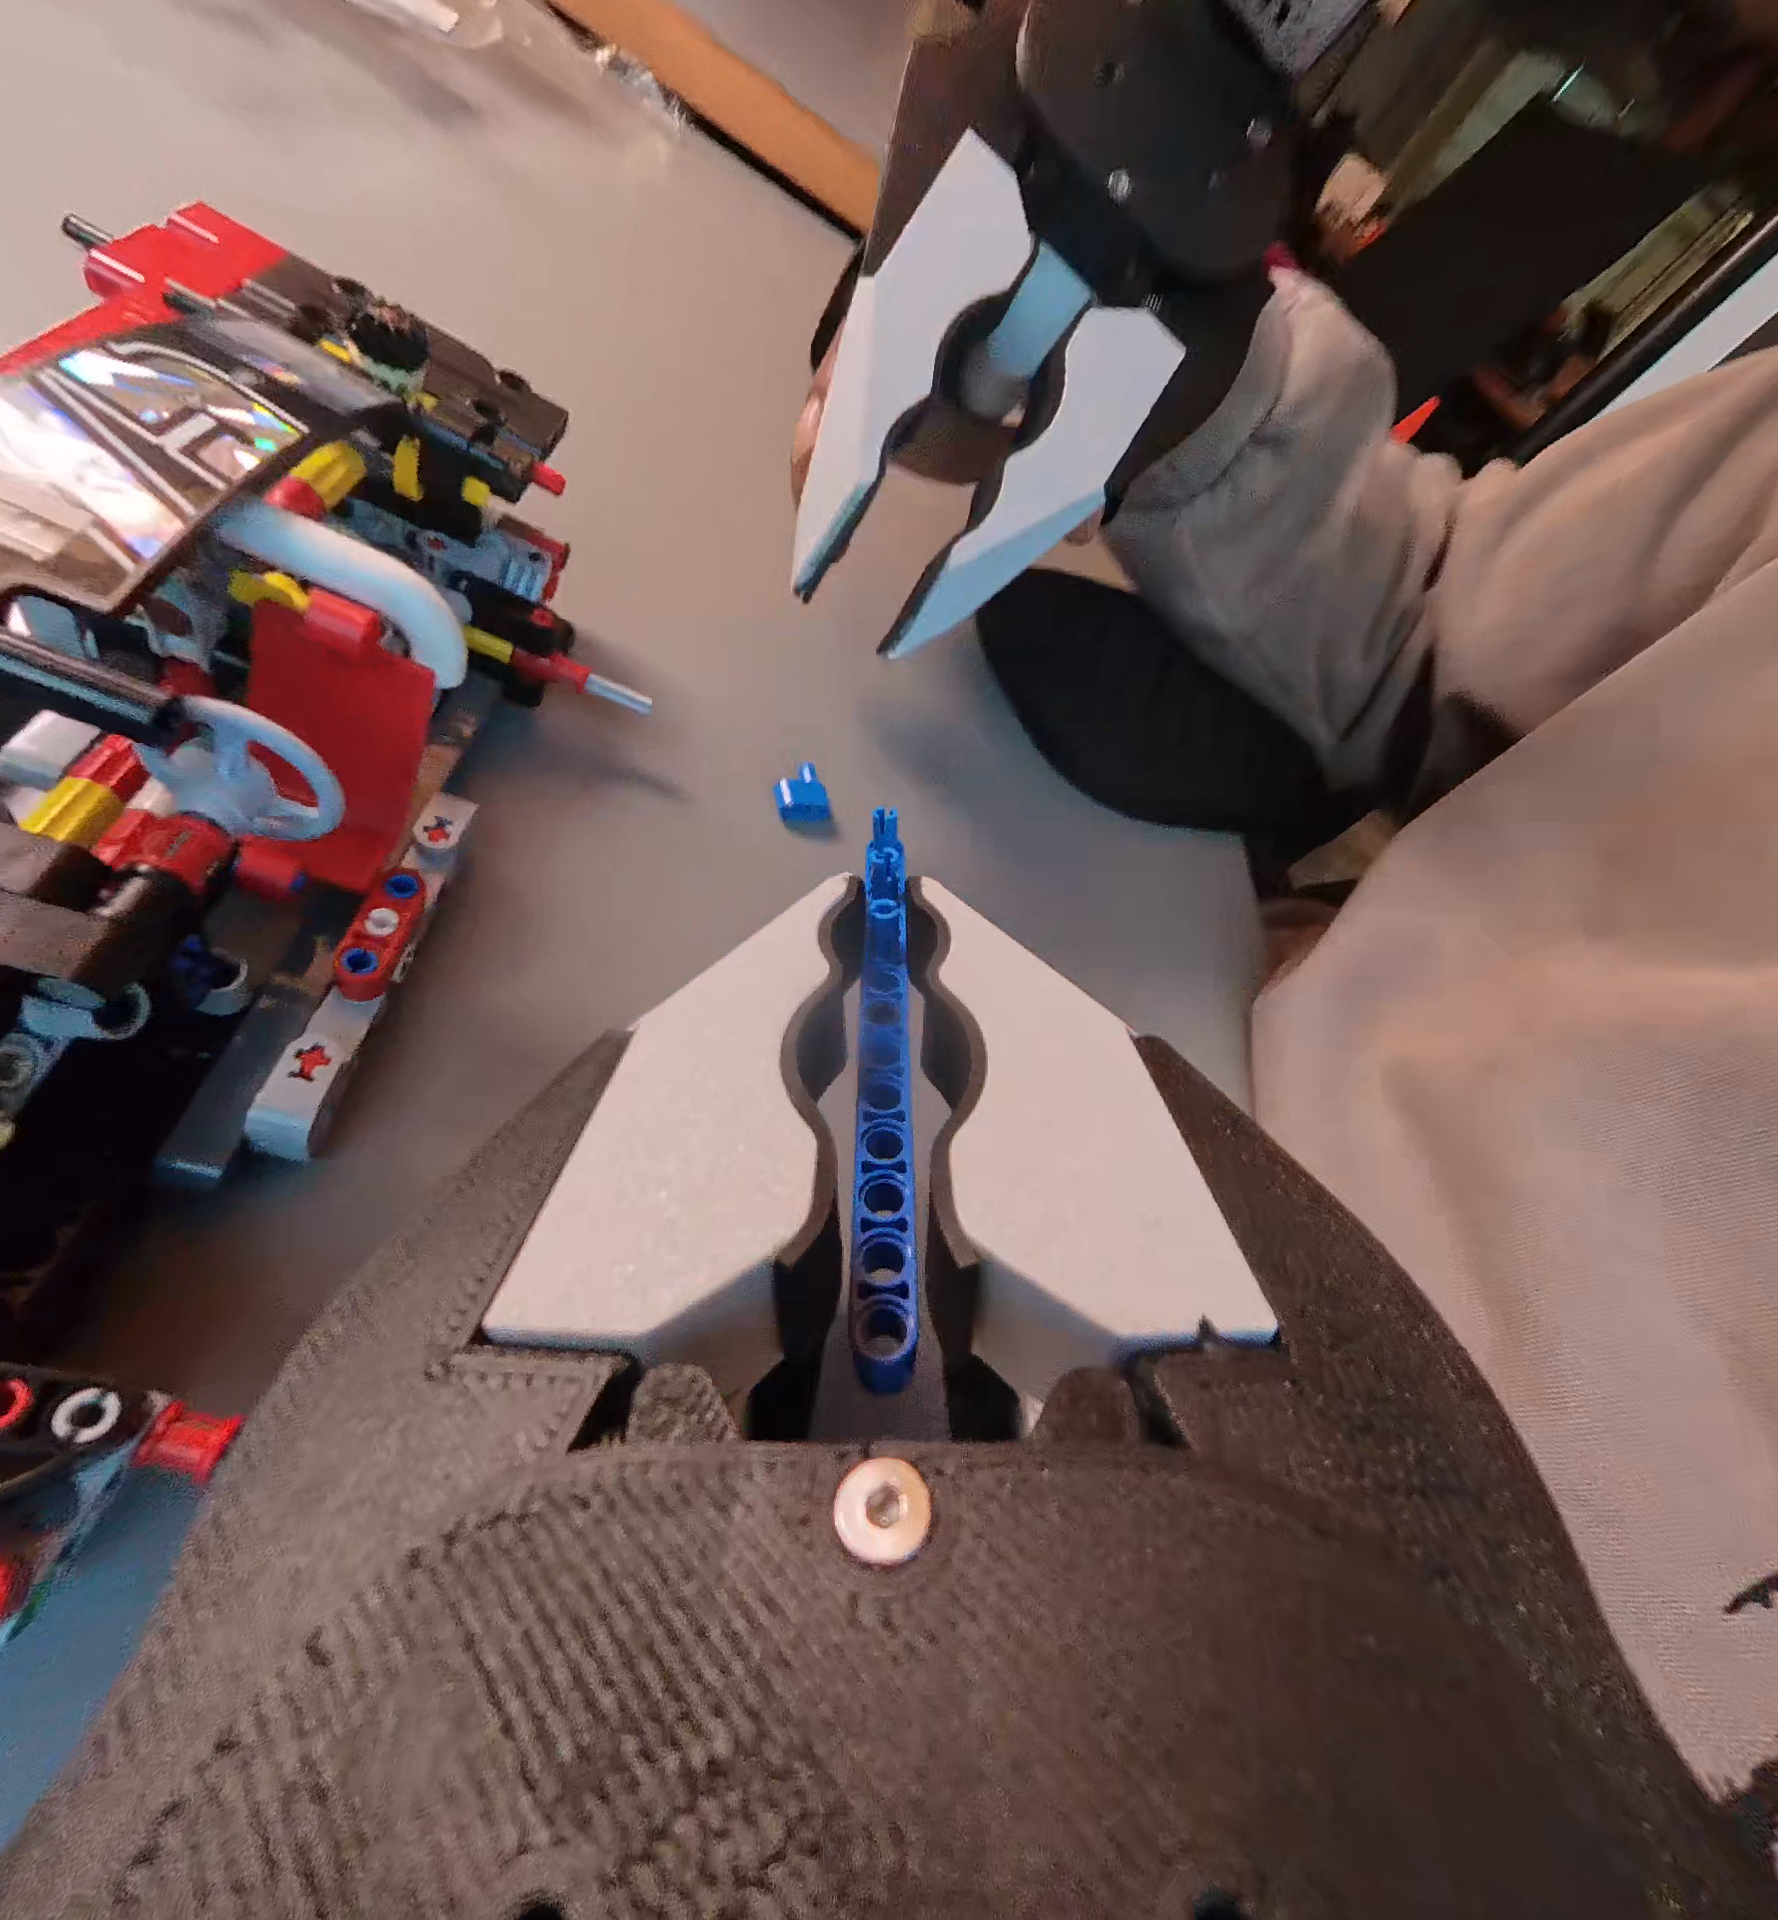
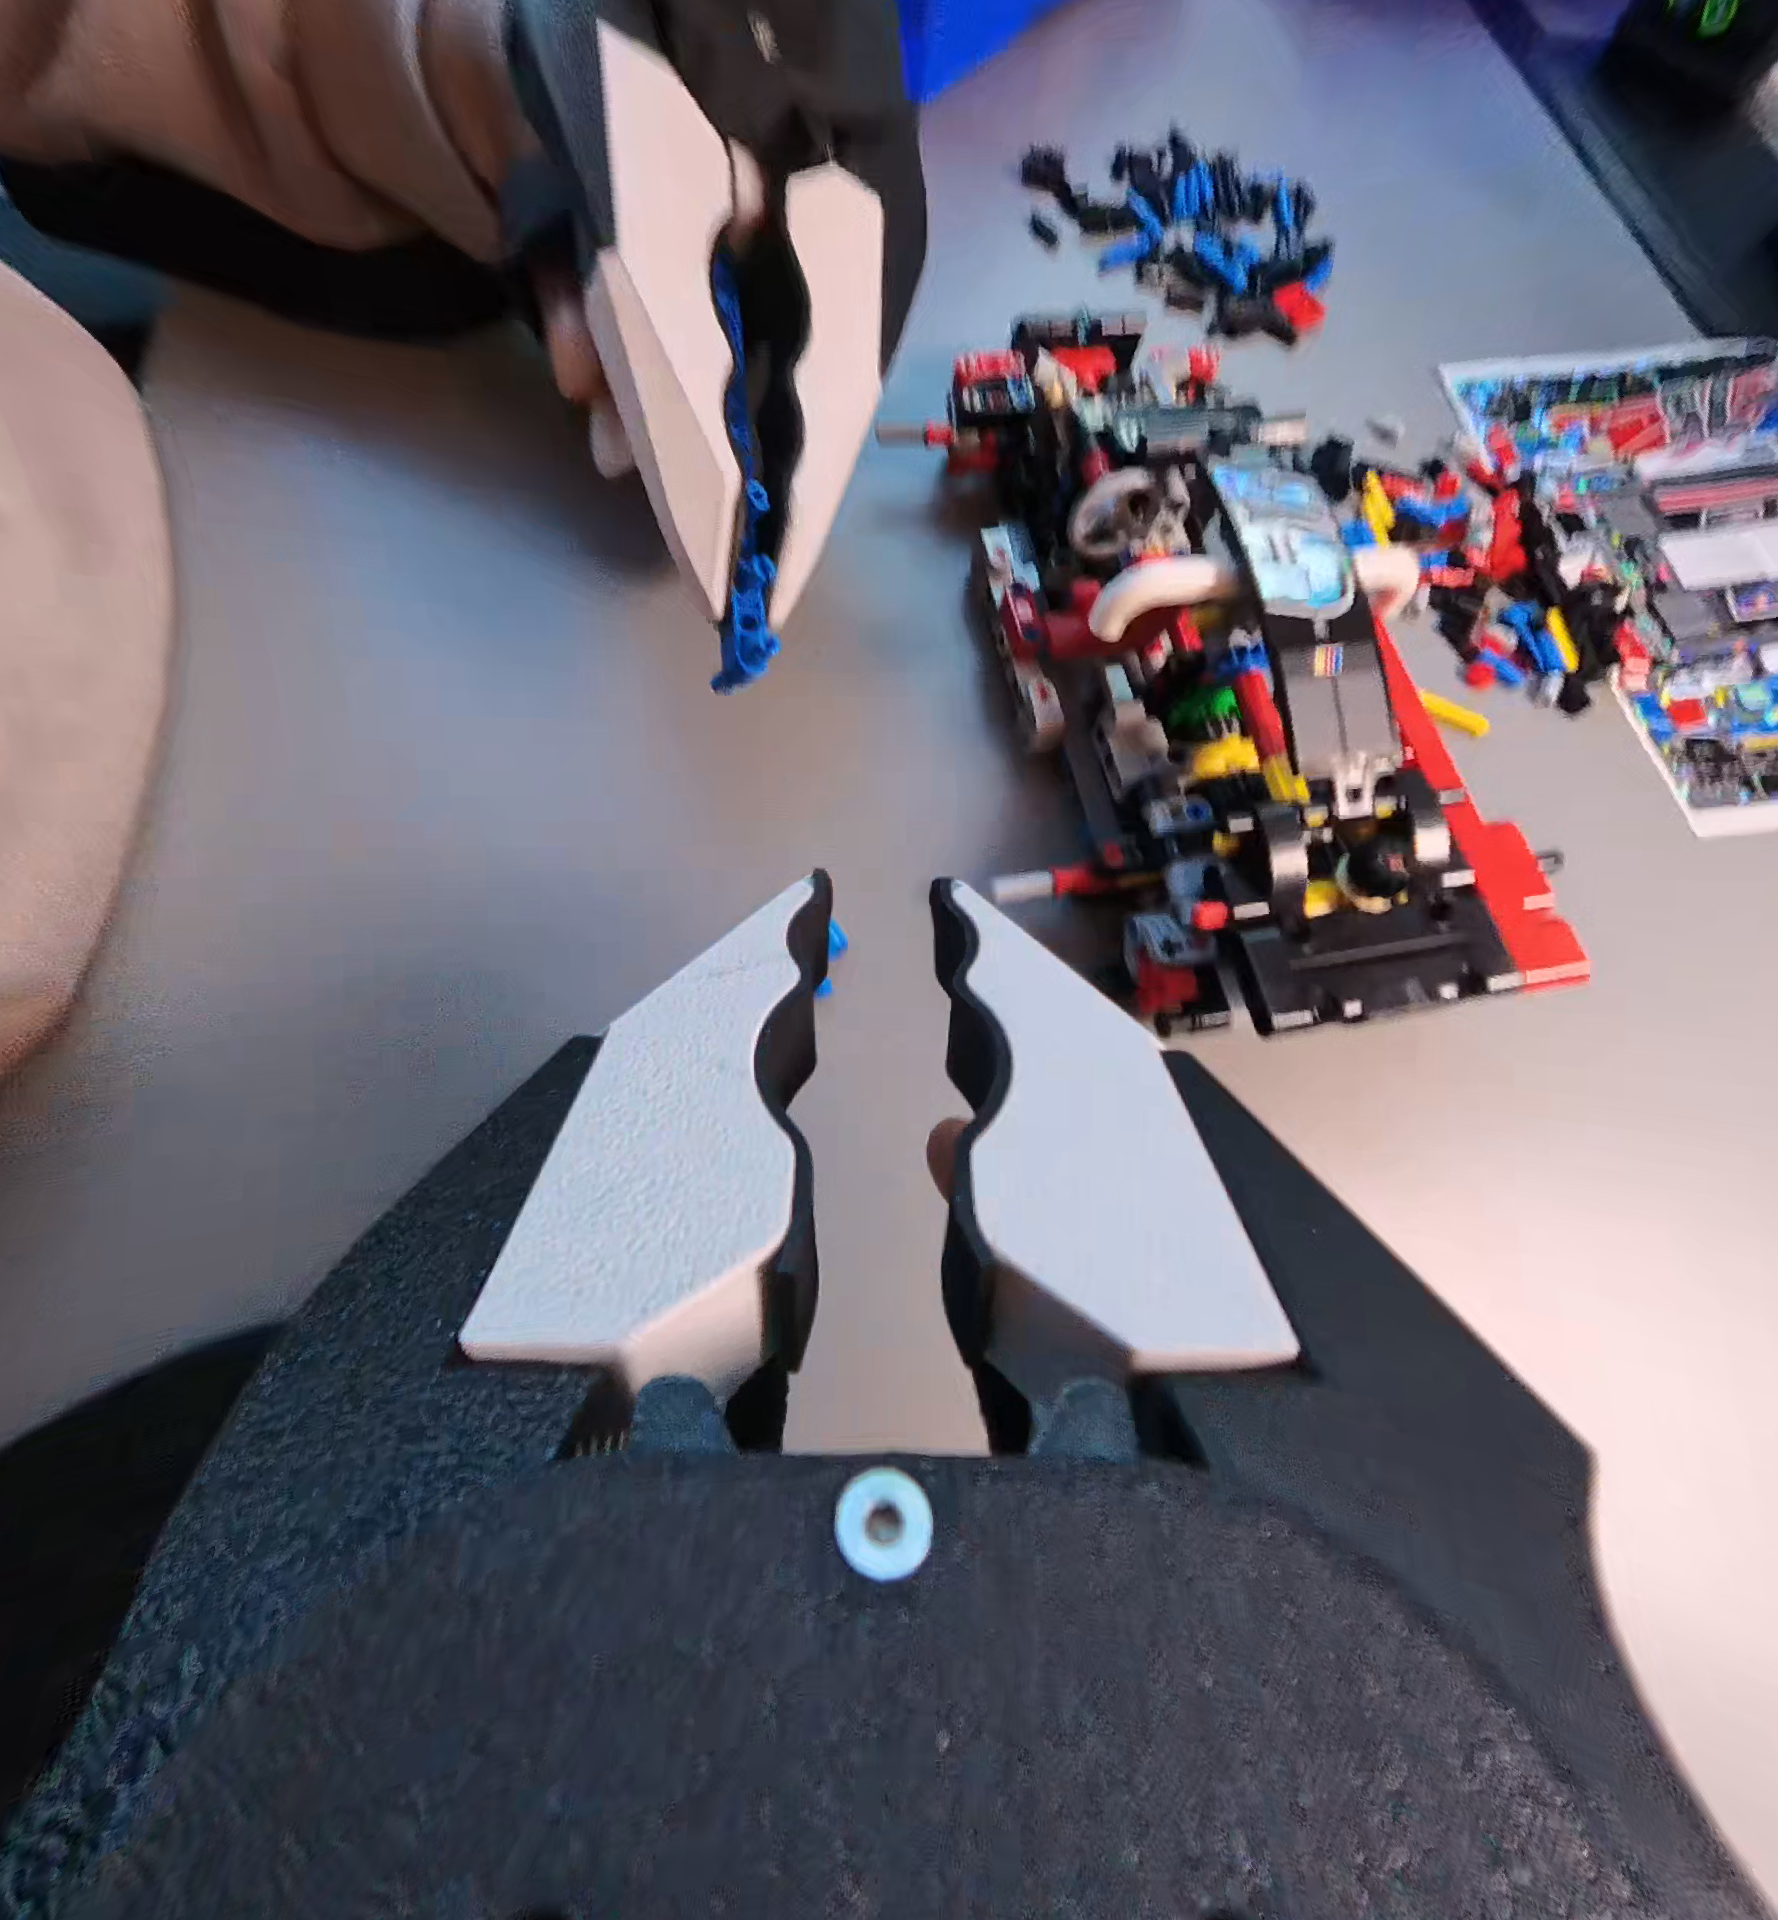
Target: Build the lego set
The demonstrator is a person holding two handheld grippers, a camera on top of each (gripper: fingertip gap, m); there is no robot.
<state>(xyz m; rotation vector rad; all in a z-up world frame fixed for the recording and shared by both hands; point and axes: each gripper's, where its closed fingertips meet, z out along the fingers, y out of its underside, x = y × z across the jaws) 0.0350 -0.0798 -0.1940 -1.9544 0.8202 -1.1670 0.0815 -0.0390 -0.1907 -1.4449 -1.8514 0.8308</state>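
Across the grey surface (image 2: 469,790) we see the biggest thing first: the partly built lego car (image 2: 1269,717), black and red with a white steering wheel (image 1: 251,769), a red seat and yellow connectors. From the left wrist view it lies to the left of our held piece; from the right wrist view it sits to the upper right. Beside the car on its far side lies the open instruction booklet (image 2: 1695,582), with a scatter of loose red, blue and black pieces (image 2: 1519,613) between the two, and a second pile of blue and black pins (image 2: 1186,229) farther back.

Our left gripper (image 1: 883,883) has its fingers pressed onto a long blue beam with holes (image 1: 883,1143), which runs lengthwise between them, its far end poking out past the tips. In the right wrist view that gripper hangs tilted above the surface with the blue end showing below it.

Our right gripper (image 2: 880,883) has its fingers spread with nothing between them, tips just over the surface.

Smallest, a small blue connector (image 1: 802,805) lies on the surface just ahead of the beam's tip, apart from it and near the right gripper's left fingertip (image 2: 812,914).
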